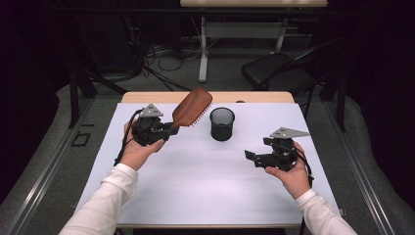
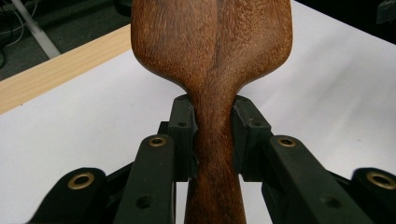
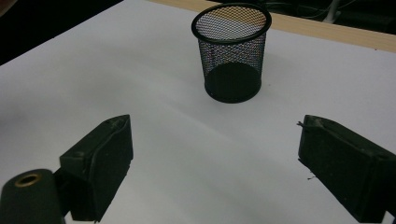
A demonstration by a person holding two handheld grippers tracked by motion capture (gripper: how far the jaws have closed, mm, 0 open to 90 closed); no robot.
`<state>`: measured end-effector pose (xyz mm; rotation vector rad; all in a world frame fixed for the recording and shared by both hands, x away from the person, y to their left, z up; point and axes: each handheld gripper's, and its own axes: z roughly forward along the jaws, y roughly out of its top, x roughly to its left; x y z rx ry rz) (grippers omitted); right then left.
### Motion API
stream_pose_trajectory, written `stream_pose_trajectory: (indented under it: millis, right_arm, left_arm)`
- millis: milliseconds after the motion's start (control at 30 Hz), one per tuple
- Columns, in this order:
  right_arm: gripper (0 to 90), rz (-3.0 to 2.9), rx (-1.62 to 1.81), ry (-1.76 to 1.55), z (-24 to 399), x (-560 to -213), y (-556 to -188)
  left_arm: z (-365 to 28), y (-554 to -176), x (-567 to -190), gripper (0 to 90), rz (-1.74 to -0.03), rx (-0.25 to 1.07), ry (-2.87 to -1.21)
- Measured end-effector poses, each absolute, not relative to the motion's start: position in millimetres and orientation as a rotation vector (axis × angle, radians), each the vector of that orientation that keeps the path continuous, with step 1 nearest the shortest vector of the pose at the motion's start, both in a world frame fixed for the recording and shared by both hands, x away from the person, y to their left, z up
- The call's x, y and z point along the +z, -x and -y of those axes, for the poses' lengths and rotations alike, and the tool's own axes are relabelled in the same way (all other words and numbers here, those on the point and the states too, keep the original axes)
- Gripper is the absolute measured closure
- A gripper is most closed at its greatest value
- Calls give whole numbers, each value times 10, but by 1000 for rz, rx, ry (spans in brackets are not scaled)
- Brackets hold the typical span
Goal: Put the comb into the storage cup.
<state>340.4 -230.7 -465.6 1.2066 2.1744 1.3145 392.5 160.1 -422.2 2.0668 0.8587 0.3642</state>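
Left gripper [image 1: 169, 129] pinches the wooden hairbrush [image 1: 192, 107] by its handle, head angled toward the frame's upper right; right gripper [image 1: 250, 156] hangs spread, holding nothing.

Dark room; grey carpet [image 1: 230, 73], black chair [image 1: 279, 71], desk [image 1: 244, 29] behind.

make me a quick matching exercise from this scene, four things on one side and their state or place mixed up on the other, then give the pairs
Things:
1. hairbrush
2. mesh cup
3. left gripper
4. right gripper

States or places:
A. jaws open, nothing between them
B. stands upright on the white table cover, nothing in it
C. held up off the table by its wooden handle
D. jaws clamped on a wooden handle

Pairs: 1-C, 2-B, 3-D, 4-A
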Motion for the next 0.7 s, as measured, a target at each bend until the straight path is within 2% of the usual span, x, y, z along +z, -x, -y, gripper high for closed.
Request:
stream_pose_trajectory:
  millis: [700]
  right_arm:
    - [100, -2217, 1316, -1276, 2135, -4412, -3685]
  left_arm:
    - [-1434, -3939, -4206, 719, -835, 363, -2043]
